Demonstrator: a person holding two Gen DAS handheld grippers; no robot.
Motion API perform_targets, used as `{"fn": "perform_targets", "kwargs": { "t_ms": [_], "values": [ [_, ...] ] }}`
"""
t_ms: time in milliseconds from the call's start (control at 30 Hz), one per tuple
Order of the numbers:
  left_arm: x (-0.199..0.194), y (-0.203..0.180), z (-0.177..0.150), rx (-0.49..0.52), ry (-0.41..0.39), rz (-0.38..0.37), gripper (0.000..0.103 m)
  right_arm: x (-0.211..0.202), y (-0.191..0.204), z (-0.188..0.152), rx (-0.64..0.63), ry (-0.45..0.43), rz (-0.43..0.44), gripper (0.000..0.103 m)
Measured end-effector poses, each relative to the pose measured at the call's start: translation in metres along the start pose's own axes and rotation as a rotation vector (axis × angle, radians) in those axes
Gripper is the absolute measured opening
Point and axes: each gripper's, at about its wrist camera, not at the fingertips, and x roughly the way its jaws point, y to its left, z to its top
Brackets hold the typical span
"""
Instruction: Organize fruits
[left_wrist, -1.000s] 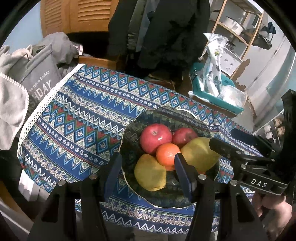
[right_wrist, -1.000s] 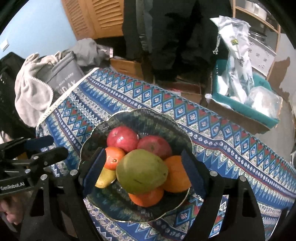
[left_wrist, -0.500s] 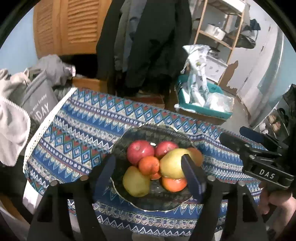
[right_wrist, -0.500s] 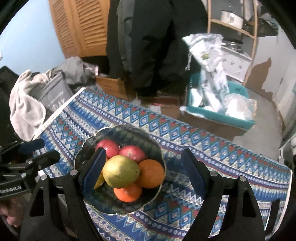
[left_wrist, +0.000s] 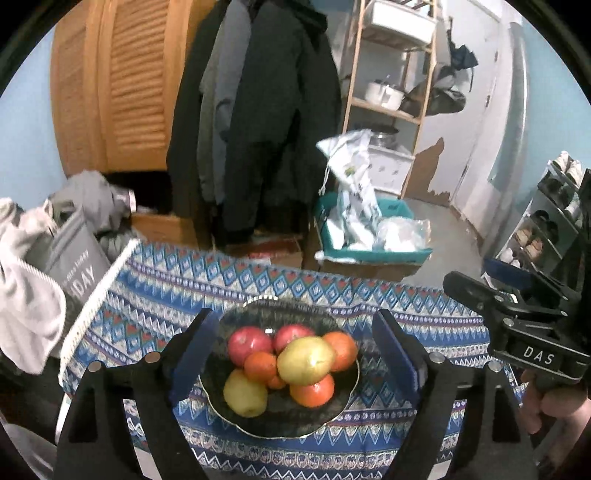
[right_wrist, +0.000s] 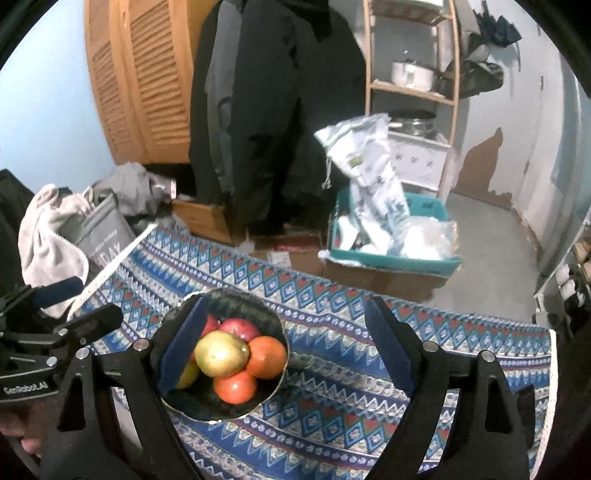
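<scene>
A dark patterned bowl sits on a blue patterned tablecloth. It is piled with two red apples, oranges, a yellow-green mango on top and a yellow pear. My left gripper hangs well above the bowl, its jaws opening, with nothing between them. My right gripper is also raised above the table, right of the bowl, jaws opening and holding nothing. Each gripper shows at the edge of the other's view.
Grey clothes and a grey bag lie past the table's left end. Behind the table hang dark coats. On the floor stands a teal crate with plastic bags. A wooden shelf and louvred doors are farther back.
Both grippers have risen and drawn back from the bowl, which now looks smaller. The left jaws have spread much wider, and the right jaws a little. All the fruit stays in the bowl.
</scene>
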Motion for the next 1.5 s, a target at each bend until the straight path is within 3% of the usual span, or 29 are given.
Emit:
{"fn": "perform_targets", "kwargs": {
  "t_ms": [267,833,1100,1500],
  "values": [
    [-0.021,-0.015,0.010,0.026,-0.072,0.004,0.102,-0.038,-0.011,0.004,0.008,-0.079,-0.026,0.087],
    [-0.037,-0.049,0.019,0.085,-0.125,-0.006,0.102,-0.090,-0.058,-0.008,0.037,-0.200,-0.139,0.088],
    [-0.035,-0.062,0.020,0.103,-0.133,0.008,0.102,-0.103,-0.078,-0.011,0.028,-0.246,-0.233,0.088],
    [-0.035,-0.071,0.020,0.108,-0.141,-0.011,0.102,-0.105,-0.088,-0.015,0.035,-0.237,-0.220,0.088]
  ]
}}
